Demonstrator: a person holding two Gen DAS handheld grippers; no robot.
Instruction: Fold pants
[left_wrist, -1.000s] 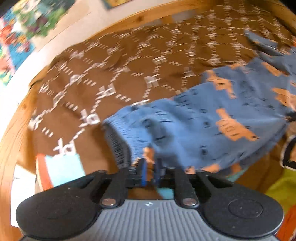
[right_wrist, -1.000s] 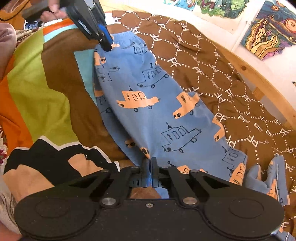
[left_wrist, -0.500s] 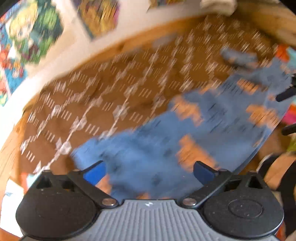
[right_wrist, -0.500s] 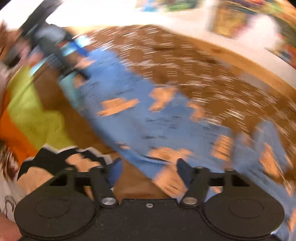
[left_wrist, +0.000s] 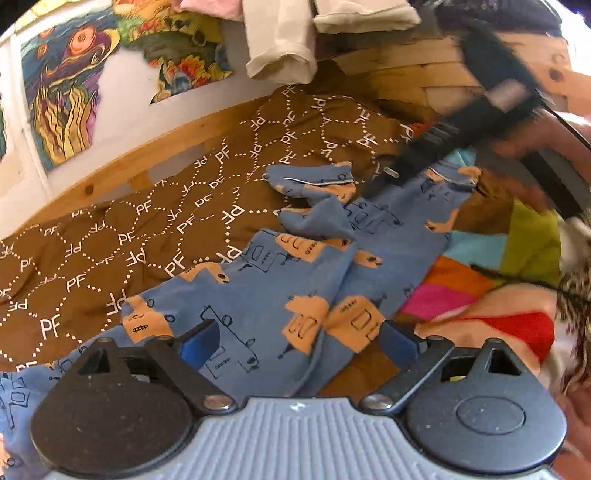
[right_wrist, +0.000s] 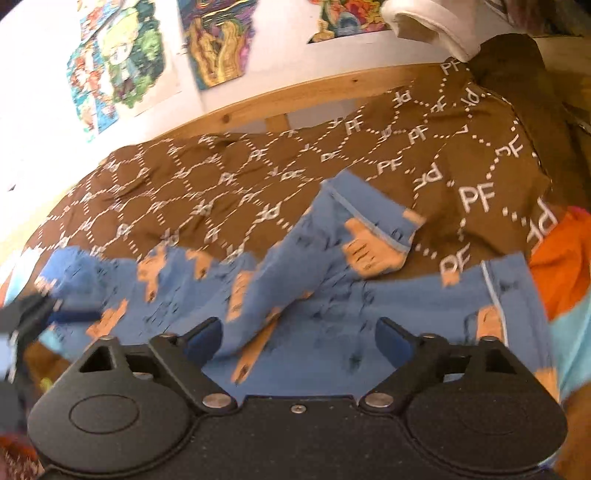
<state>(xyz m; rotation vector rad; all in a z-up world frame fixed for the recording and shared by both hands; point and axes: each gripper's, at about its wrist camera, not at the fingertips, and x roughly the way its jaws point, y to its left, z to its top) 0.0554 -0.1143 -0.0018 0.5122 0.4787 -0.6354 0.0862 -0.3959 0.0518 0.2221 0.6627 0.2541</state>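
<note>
We hold both grippers, left (left_wrist: 299, 338) and right (right_wrist: 299, 338), spread wide and empty over the blue pants (left_wrist: 258, 295); these lie rumpled on the brown bedspread (left_wrist: 147, 221), far leg crumpled, awaiting regrasp.

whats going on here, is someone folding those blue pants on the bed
Yes. A person with a gripper in each hand is working on blue pants printed with orange cars, spread on a brown bedspread. Both the left gripper and the right gripper are open and hold nothing, poised over the fabric. No neat fold is made yet: one leg lies bunched and twisted across the other.
</note>
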